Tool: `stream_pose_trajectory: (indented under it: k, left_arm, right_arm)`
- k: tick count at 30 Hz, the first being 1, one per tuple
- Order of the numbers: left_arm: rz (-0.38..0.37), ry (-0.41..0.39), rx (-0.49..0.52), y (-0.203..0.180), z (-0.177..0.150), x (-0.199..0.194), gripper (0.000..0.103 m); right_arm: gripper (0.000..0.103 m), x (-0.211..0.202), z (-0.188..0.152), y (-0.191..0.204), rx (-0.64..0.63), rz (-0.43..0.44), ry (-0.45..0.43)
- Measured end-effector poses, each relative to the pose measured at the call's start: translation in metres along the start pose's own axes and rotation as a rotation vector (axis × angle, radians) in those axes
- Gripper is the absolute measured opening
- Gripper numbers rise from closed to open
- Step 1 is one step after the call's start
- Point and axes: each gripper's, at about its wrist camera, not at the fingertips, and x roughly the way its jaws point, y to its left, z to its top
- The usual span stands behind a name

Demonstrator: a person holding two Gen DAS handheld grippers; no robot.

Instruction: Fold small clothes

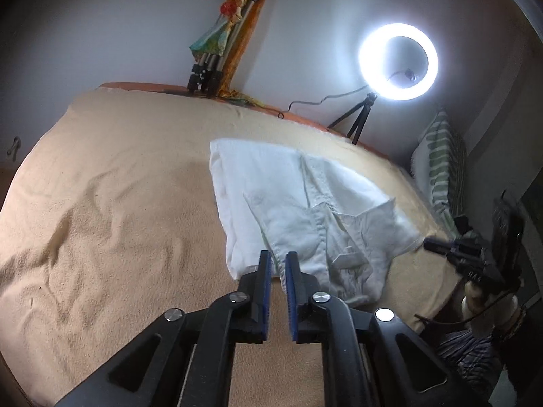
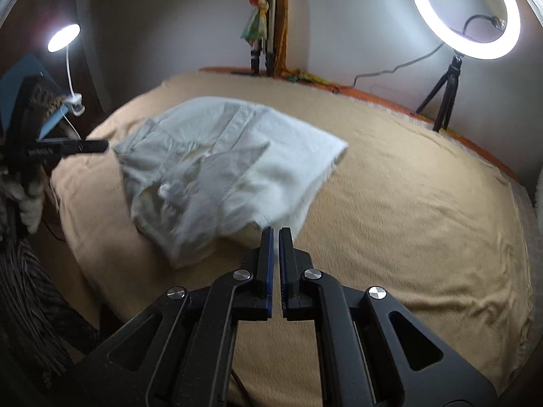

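A small white shirt (image 1: pixel 305 210) lies partly folded on a tan blanket (image 1: pixel 118 203). In the left wrist view my left gripper (image 1: pixel 278 257) hovers over the shirt's near edge, its blue-padded jaws a narrow gap apart with nothing between them. My right gripper (image 1: pixel 437 246) shows at the right, by the shirt's corner. In the right wrist view the shirt (image 2: pixel 230 162) looks blurred, and my right gripper (image 2: pixel 275 232) sits at its near edge, jaws nearly closed with no cloth seen between them. The left gripper (image 2: pixel 85 146) shows at the shirt's far left.
A lit ring light (image 1: pixel 398 61) on a small tripod stands at the bed's far right. A folded tripod draped with cloth (image 1: pixel 217 51) leans on the wall. A striped pillow (image 1: pixel 441 169) lies right. A desk lamp (image 2: pixel 64 37) glows at the left.
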Motion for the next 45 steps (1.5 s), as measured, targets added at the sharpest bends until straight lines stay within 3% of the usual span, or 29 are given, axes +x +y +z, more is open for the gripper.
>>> stream_pose_trajectory:
  k: [2,4,6,8,10,12,14,15,16,17,18,21,24,27,30,32,34,35,36,41,45]
  left_arm:
    - [-0.013,-0.023,-0.048,0.007,0.003,-0.006,0.034]
    - [-0.039,-0.014,-0.114,0.016,0.007,-0.003,0.038]
    - [-0.058,0.009,-0.188,0.026,0.009,0.006,0.039]
    - [-0.097,0.042,-0.256,0.034,0.013,0.019,0.04]
    - [-0.127,0.064,-0.314,0.041,0.014,0.032,0.038]
    - [-0.138,0.088,-0.337,0.042,0.015,0.043,0.034]
    - [-0.146,0.117,-0.343,0.04,0.016,0.053,0.009]
    - [-0.134,0.125,-0.334,0.039,0.016,0.056,0.003]
    - [-0.126,0.127,-0.326,0.037,0.017,0.058,0.002]
    - [-0.129,0.125,-0.328,0.036,0.017,0.058,0.002]
    - [-0.139,0.122,-0.333,0.037,0.017,0.056,0.001]
    - [-0.123,0.131,-0.308,0.037,0.016,0.049,0.0]
    - [-0.013,0.182,-0.273,0.044,0.006,0.056,0.0]
    - [0.038,0.206,-0.239,0.044,-0.001,0.061,0.004]
    - [0.083,0.18,-0.172,0.033,0.004,0.048,0.02]
    - [0.105,0.125,-0.137,0.025,0.011,0.034,0.024]
    - [0.1,0.073,-0.112,0.014,0.019,0.025,0.024]
    - [0.102,0.048,-0.099,0.008,0.024,0.022,0.024]
    - [0.096,0.024,-0.086,0.001,0.03,0.02,0.024]
    - [0.048,0.035,-0.016,-0.029,0.052,0.049,0.025]
    - [0.036,0.073,0.0,-0.039,0.059,0.08,0.025]
  right_arm:
    - [0.004,-0.005,-0.007,-0.011,0.048,0.01,0.0]
    - [0.013,-0.009,-0.012,-0.027,0.146,0.064,-0.015]
    - [0.043,-0.01,-0.013,-0.047,0.296,0.172,-0.043]
    - [0.051,-0.007,-0.013,-0.062,0.416,0.269,-0.072]
    - [0.051,0.005,-0.013,-0.074,0.516,0.347,-0.069]
    - [0.051,0.022,-0.013,-0.078,0.572,0.368,-0.043]
    - [0.047,0.039,-0.012,-0.078,0.599,0.388,-0.015]
    - [0.036,0.047,-0.011,-0.075,0.604,0.405,0.002]
    - [0.029,0.055,-0.01,-0.072,0.604,0.42,0.02]
    - [0.013,0.061,-0.009,-0.069,0.602,0.422,0.028]
    - [0.008,0.063,-0.007,-0.066,0.601,0.42,0.027]
    - [0.004,0.059,-0.004,-0.06,0.574,0.422,0.003]
    - [0.003,0.06,-0.002,-0.058,0.478,0.316,0.055]
    - [0.003,0.068,-0.005,-0.059,0.436,0.262,0.113]
    - [0.004,0.066,-0.001,-0.068,0.454,0.333,0.116]
    - [0.007,0.057,0.006,-0.077,0.452,0.39,0.084]
    - [0.028,0.05,0.015,-0.088,0.471,0.42,0.021]
    - [0.051,0.049,0.019,-0.095,0.498,0.43,-0.007]
    - [0.058,0.052,0.023,-0.103,0.529,0.441,-0.028]
    - [0.057,0.096,0.043,-0.131,0.656,0.461,-0.031]
    - [0.051,0.133,0.058,-0.135,0.682,0.474,0.006]
